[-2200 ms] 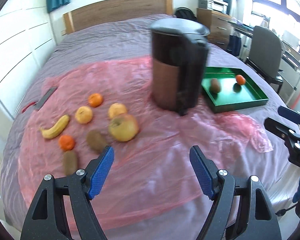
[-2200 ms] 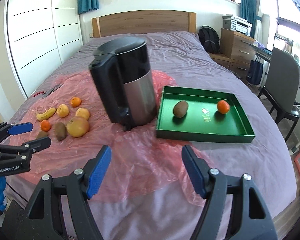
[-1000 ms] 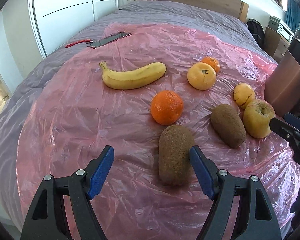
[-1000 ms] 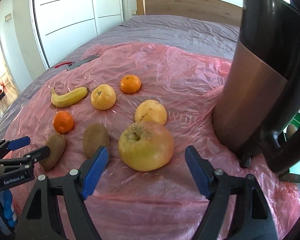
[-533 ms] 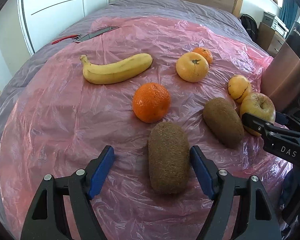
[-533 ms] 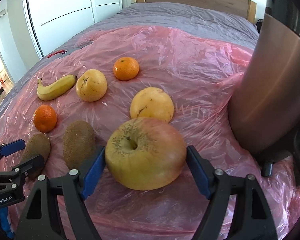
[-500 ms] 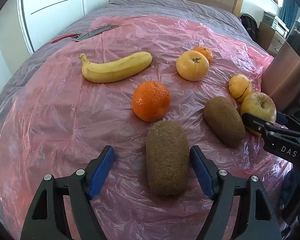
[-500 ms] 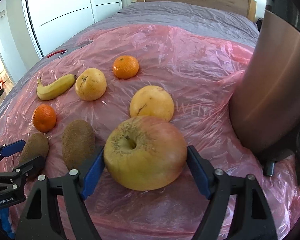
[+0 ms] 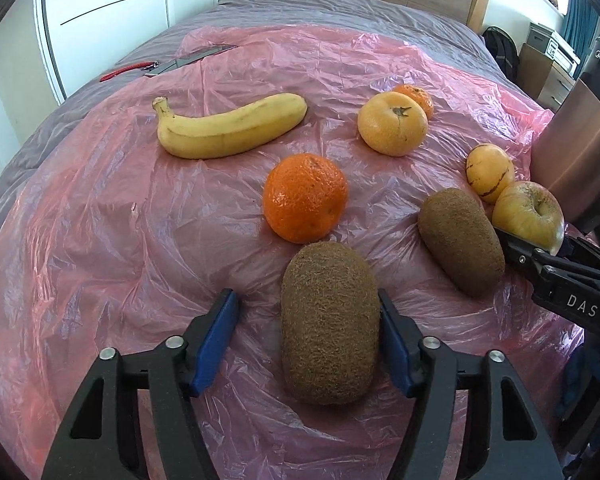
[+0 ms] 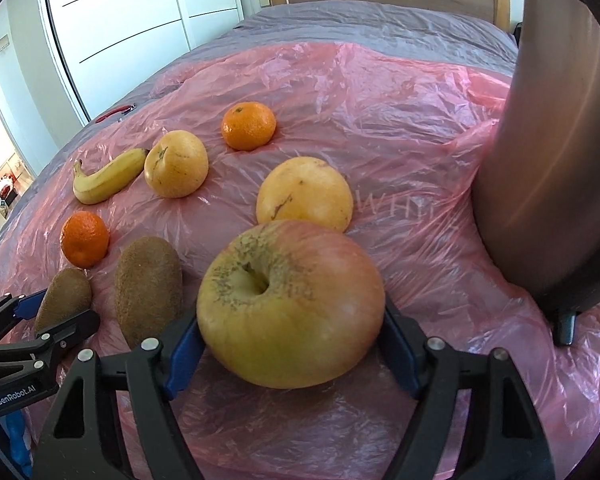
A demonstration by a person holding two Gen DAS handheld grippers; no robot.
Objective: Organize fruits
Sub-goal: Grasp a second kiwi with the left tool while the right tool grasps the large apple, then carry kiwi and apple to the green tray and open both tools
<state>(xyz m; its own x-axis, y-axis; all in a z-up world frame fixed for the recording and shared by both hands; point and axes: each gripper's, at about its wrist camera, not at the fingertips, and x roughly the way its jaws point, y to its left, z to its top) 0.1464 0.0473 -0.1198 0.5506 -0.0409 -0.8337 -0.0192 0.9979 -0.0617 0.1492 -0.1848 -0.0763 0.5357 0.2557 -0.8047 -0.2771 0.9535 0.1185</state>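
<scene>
Fruit lies on a pink plastic sheet (image 9: 80, 240) on the bed. My left gripper (image 9: 306, 330) is open around a brown kiwi (image 9: 330, 322); its right pad touches the kiwi and the left pad stands apart. My right gripper (image 10: 290, 326) is shut on a large yellow-red apple (image 10: 290, 304), both pads against its sides. The apple also shows in the left wrist view (image 9: 528, 212). A second kiwi (image 9: 460, 240), two mandarins (image 9: 305, 197) (image 10: 249, 125), a banana (image 9: 228, 126) and two yellow round fruits (image 9: 392, 123) (image 10: 304, 196) lie around.
A tall steel and black kettle (image 10: 556, 152) stands just right of the apple. A dark flat object and a red cord (image 9: 128, 72) lie at the sheet's far left edge. White wardrobe doors (image 10: 132, 20) stand to the left of the bed.
Both grippers have come in from far over the bed to the fruit. The right jaws have closed in on the apple. The left jaws have narrowed around the kiwi.
</scene>
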